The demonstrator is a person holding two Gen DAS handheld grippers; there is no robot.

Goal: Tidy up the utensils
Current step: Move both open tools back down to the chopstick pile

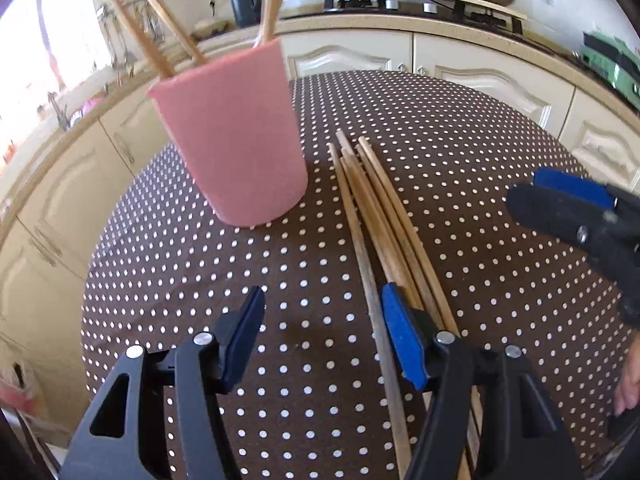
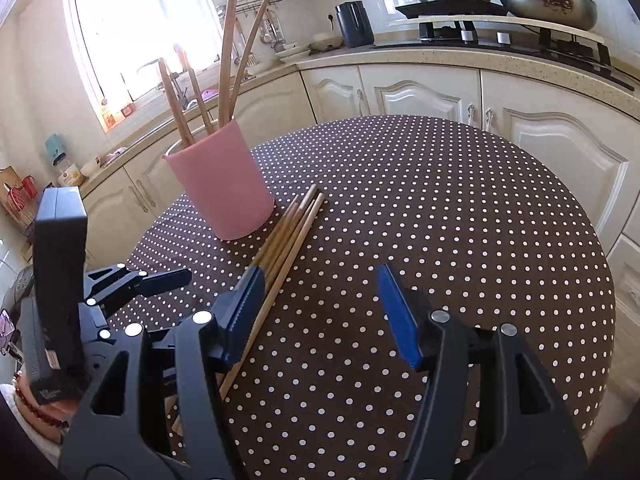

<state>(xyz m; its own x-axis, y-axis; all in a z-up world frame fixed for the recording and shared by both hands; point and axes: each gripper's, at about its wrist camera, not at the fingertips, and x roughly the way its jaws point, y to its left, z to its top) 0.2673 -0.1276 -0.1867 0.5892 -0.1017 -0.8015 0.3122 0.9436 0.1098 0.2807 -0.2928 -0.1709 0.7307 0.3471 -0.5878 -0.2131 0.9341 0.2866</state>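
Observation:
A pink cup [image 1: 236,148] stands on the dotted brown tablecloth [image 1: 460,184] with several wooden chopsticks [image 1: 160,32] upright in it. To its right a bundle of loose chopsticks [image 1: 372,208] lies flat on the cloth. My left gripper [image 1: 323,304] is open low over the near end of the bundle; its right finger covers most of the sticks, and one stick lies just inside the gap. My right gripper [image 2: 320,280] is open too, with only cloth between its fingers. The loose chopsticks [image 2: 292,232] run under its left finger, and the pink cup [image 2: 224,184] is behind them.
The right gripper [image 1: 532,190] reaches in at the right edge of the left wrist view, a hand [image 1: 628,380] below it. Cream cabinets [image 2: 420,92] and a counter with a stove, a wok [image 2: 548,4], a pot and a dark kettle [image 2: 354,24] ring the round table.

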